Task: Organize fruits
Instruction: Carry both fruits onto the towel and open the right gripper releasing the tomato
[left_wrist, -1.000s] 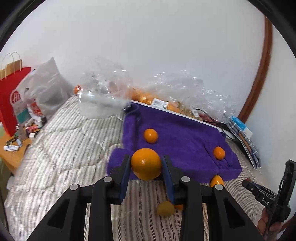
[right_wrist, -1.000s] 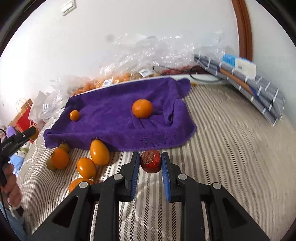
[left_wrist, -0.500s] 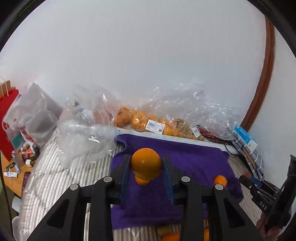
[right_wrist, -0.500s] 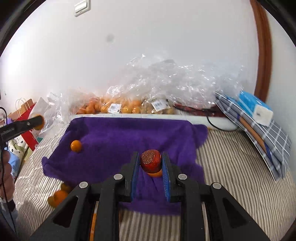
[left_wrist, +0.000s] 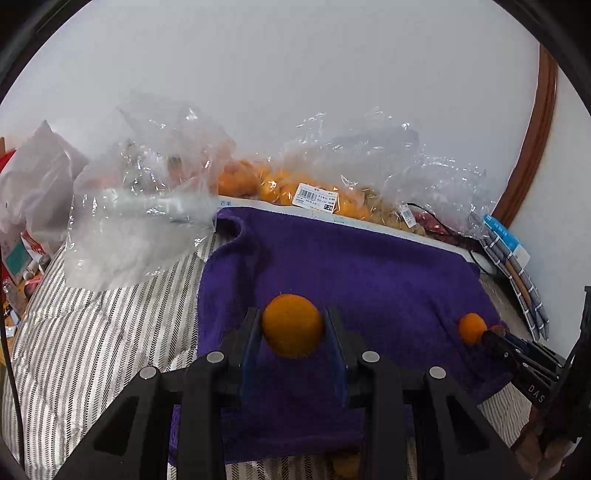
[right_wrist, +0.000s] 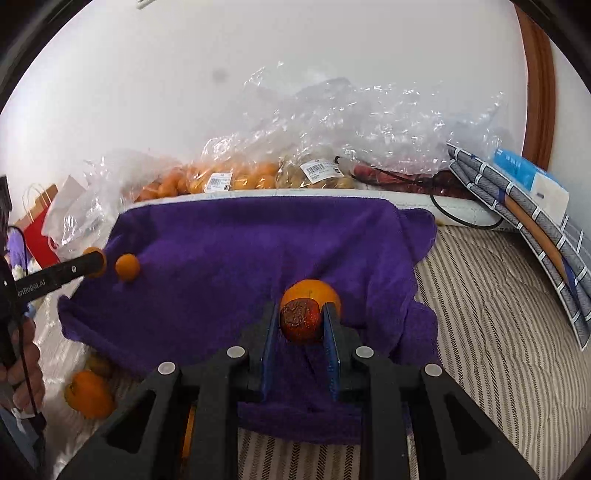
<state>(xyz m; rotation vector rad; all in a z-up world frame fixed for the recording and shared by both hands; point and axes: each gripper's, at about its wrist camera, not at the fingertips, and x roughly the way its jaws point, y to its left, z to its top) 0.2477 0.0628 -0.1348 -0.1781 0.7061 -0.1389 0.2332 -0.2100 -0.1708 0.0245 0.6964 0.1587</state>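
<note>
My left gripper (left_wrist: 292, 328) is shut on a large orange (left_wrist: 291, 325), held above the near left part of the purple towel (left_wrist: 369, 273). My right gripper (right_wrist: 300, 322) is shut on a dark red fruit (right_wrist: 300, 321), just in front of an orange (right_wrist: 314, 290) lying on the towel (right_wrist: 240, 251). A small orange (right_wrist: 127, 267) lies on the towel's left part, beside the left gripper's tip (right_wrist: 94, 263). The right gripper's tip (left_wrist: 495, 338) shows next to an orange (left_wrist: 472, 328) in the left wrist view.
Loose oranges (right_wrist: 88, 393) lie on the striped bedding (right_wrist: 491, 332) left of the towel. Clear plastic bags of fruit (left_wrist: 295, 188) line the wall behind. An empty clear bag (left_wrist: 136, 221) lies at the left. Folded cloth and a box (right_wrist: 532, 206) sit at the right.
Both grippers have moved forward and down over the purple towel, each still holding its fruit. The towel now fills the view below them.
</note>
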